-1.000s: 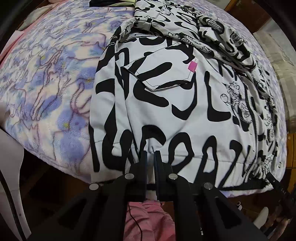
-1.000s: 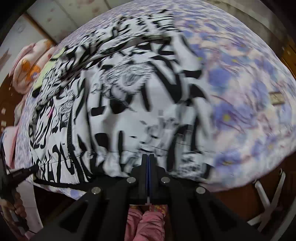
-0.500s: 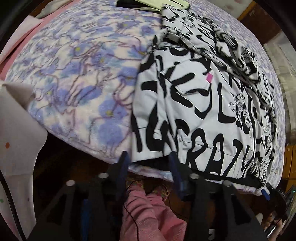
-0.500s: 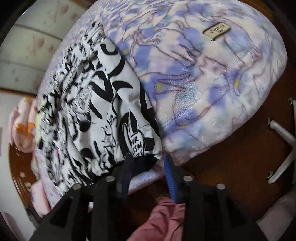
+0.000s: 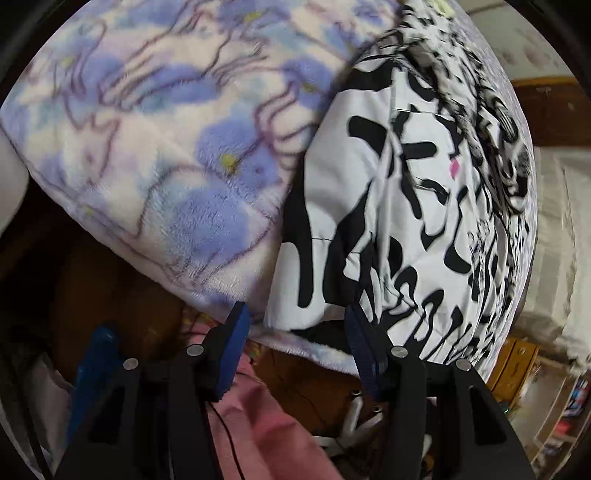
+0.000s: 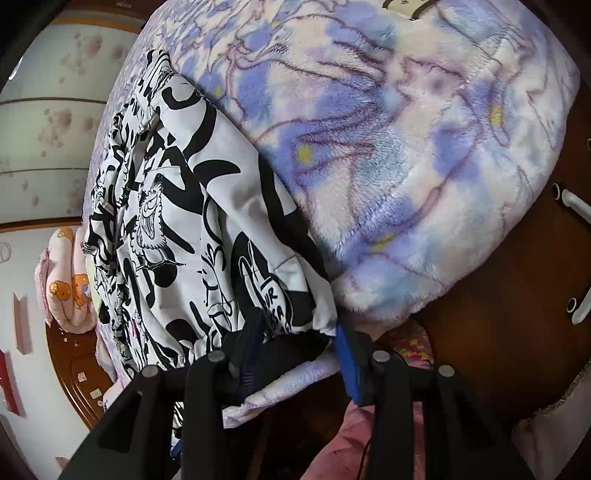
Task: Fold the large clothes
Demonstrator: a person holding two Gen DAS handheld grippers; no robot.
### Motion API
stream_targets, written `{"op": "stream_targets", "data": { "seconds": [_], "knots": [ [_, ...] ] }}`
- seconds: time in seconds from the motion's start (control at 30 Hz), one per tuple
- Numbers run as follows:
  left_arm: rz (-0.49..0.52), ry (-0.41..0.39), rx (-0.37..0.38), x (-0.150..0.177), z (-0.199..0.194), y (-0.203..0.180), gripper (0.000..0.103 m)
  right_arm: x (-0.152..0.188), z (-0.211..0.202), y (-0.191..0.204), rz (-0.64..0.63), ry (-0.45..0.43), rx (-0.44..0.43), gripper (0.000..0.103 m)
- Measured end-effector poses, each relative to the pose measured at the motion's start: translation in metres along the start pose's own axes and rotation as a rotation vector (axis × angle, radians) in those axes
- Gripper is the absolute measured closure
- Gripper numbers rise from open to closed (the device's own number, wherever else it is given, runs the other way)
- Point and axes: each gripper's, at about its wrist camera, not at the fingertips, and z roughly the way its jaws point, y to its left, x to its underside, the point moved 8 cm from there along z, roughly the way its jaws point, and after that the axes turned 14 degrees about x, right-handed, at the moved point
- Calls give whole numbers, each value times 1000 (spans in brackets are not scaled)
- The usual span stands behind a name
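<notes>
Jaws of both grippers, just opening, straddle the printed garment's (image 5: pixel 388 221) hem ungripped.

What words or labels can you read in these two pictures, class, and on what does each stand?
"UR" over "SA": on a cartoon sign printed on the jacket; remaining letters hidden.
Large black lettering on the jacket: too distorted to read.
Tag on the blanket: cut off, unreadable.
</notes>
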Motion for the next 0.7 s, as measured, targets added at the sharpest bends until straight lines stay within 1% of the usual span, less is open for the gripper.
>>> {"op": "stream_targets", "data": {
  "seconds": [0.13, 0.27, 0.33, 0.37, 0.43, 0.47, 0.53, 0.6, 0.7],
  "knots": [
    [-25, -9, 6, -2, 4, 4, 53, -5, 6, 2, -3, 24, 2, 64],
    [-11, -11, 5, -6, 6, -3, 54, -8, 12, 3, 12, 39, 20, 64],
    [-11, -13, 18, -8, 3, -8, 54, -9, 15, 4, 10, 41, 26, 64],
    [-13, -22, 39, -9, -1, -12, 53, -10, 16, 4, 9, 42, 28, 64],
    [-14, -35, 95, -11, -7, -19, 45, -11, 17, 3, 12, 45, 28, 64],
    [-13, -38, 106, -12, -8, -20, 43, -11, 17, 3, 13, 46, 25, 64],
    [-16, -36, 96, -15, -4, -20, 43, -11, 16, 3, 15, 48, 15, 64],
    [-27, -16, 79, -17, 5, -17, 42, -11, 17, 4, 18, 51, 9, 64],
    [-42, 10, 62, -20, 20, -14, 37, -11, 18, 3, 27, 60, 6, 63]
  ]
}}
